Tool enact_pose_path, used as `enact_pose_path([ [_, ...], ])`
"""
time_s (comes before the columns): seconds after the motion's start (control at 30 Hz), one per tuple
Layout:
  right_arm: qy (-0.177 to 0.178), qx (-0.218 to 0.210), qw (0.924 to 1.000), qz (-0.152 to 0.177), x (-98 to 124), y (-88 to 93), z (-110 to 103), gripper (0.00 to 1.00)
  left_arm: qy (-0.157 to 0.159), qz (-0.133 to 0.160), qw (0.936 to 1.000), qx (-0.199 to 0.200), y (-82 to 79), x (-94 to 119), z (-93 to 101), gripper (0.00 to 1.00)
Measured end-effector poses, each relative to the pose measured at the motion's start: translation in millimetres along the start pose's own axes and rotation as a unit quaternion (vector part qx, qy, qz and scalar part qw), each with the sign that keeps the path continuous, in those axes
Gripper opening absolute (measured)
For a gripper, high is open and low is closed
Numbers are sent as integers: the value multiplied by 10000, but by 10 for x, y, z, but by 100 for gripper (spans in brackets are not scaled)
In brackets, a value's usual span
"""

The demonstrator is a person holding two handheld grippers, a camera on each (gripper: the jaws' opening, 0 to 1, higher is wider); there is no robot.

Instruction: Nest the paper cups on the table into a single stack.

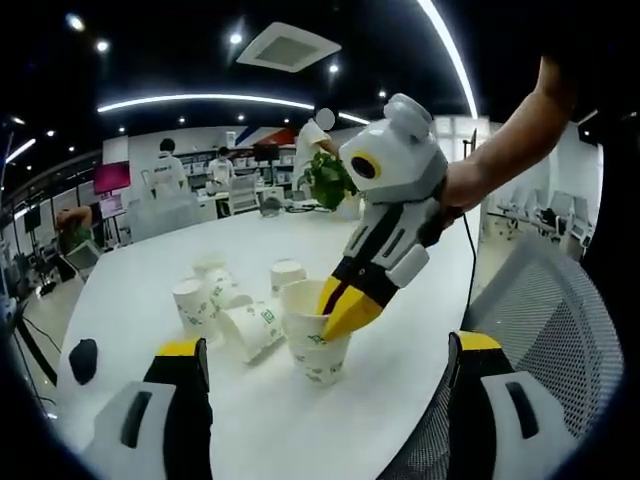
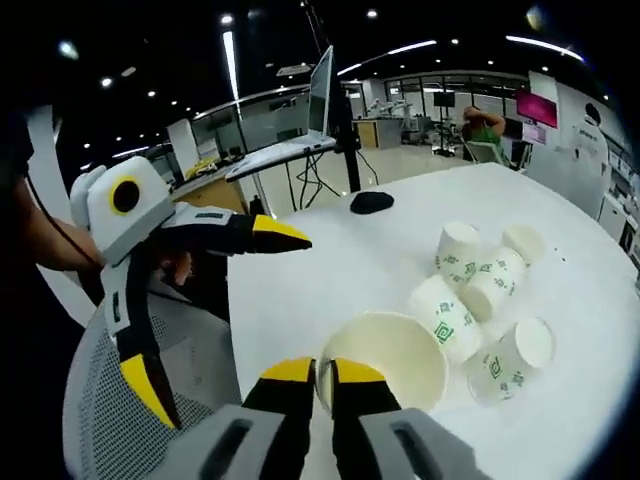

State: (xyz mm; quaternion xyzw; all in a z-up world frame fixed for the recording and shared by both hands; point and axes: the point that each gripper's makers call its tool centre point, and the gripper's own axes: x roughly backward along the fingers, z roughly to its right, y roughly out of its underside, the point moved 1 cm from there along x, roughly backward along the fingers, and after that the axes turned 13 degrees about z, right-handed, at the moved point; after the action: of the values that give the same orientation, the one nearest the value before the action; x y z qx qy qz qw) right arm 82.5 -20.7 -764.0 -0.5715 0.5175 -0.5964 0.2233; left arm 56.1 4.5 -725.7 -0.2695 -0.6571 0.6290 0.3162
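Right claw (image 2: 322, 385) pinches the green-printed paper cup's (image 2: 385, 350) rim; left claw (image 1: 325, 345) gapes, print unreadable.

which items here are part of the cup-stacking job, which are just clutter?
Job: upright paper cup pinched at its rim by the right gripper; loose paper cups, some standing, some on their sides; left gripper, open, off the table's edge.

Clutter: black mouse; potted plant; mesh chair.

open-plan office/lab | big white mtg table (image 1: 300, 240) | mesh chair (image 1: 540, 320) | wall screen (image 2: 537, 107) | ceiling strip lights (image 1: 200, 101)
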Motion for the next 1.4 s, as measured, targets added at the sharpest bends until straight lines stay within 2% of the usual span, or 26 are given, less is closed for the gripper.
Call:
enact_pose_path([
  [0.27, -37, -35, 9998, -189, -65, 143, -10, 4, -1, -53, 10000, 34, 30, 6, -7, 99],
  [0.5, -83, 145, 9997, -176, -78, 161, -23, 7, 61, -76, 9999, 64, 40, 3, 18, 98],
  [0.67, -213, -54, 9995, 224, -59, 58, -77, 12, 109, -123, 9998, 133, 53, 2, 40, 98],
  [0.83, 103, -350, 9955, 870, 40, -151, -44, 20, 66, -54, 9994, 349, 26, 7, 0, 98],
  [0.9, 238, -314, 9934, 1077, 117, -211, -49, 23, 81, -55, 9990, 440, 19, 2, 6, 98],
  [1.1, 541, -91, 9890, 1374, 311, -228, -67, 39, 78, -30, 9983, 577, -8, -27, -70, 98],
  [1.3, 861, 30, 9834, 1596, 543, -195, -46, 54, 62, -31, 9990, 453, -75, -116, -270, 96],
  [1.4, 1059, 5, 9792, 1730, 646, -195, -5, 58, 135, -58, 9994, 316, -120, -189, -346, 95],
])
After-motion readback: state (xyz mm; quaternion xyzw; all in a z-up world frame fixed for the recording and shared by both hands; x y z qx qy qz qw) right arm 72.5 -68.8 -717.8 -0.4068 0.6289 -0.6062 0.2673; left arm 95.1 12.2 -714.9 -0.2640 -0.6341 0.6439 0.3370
